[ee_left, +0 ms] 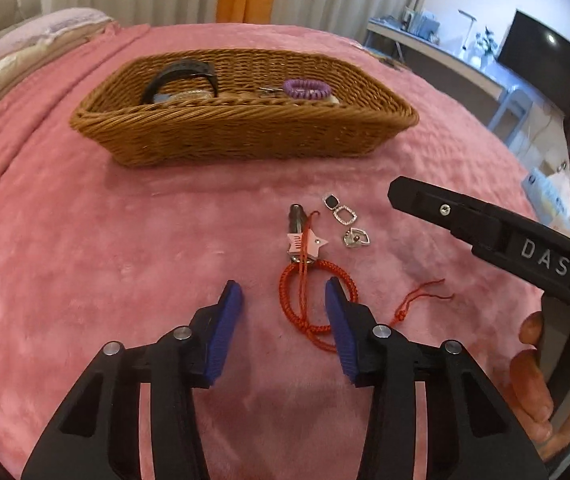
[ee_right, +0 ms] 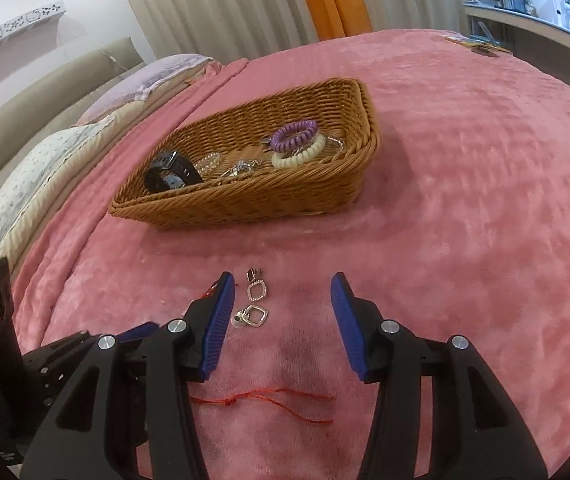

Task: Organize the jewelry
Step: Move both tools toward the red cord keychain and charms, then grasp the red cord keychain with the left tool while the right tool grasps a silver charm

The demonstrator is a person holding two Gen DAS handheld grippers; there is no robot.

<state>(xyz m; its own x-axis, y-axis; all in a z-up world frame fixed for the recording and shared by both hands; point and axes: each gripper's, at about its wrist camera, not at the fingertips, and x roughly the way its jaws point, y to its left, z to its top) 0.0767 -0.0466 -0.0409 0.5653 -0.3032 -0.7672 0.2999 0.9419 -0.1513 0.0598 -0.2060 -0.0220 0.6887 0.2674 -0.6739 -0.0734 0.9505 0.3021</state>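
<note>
A brown wicker basket point(ee_left: 241, 136) sits on the pink blanket and holds a black watch point(ee_left: 183, 78), a purple coil hair tie point(ee_left: 306, 89) and a cream coil tie point(ee_right: 299, 155). On the blanket lie a red braided bracelet point(ee_left: 293, 300), a pink star hair clip point(ee_left: 305, 242) and two silver earrings point(ee_left: 341, 210) point(ee_left: 355, 238). My left gripper point(ee_left: 283, 292) is open, low over the bracelet. My right gripper point(ee_right: 283, 286) is open, with the earrings point(ee_right: 255, 290) just inside its left finger.
Pillows point(ee_right: 45, 168) and a beige headboard lie to the left. A desk point(ee_left: 445, 56) with a dark monitor stands at the far right. Red loose thread ends point(ee_right: 269, 398) trail on the blanket beneath the right gripper.
</note>
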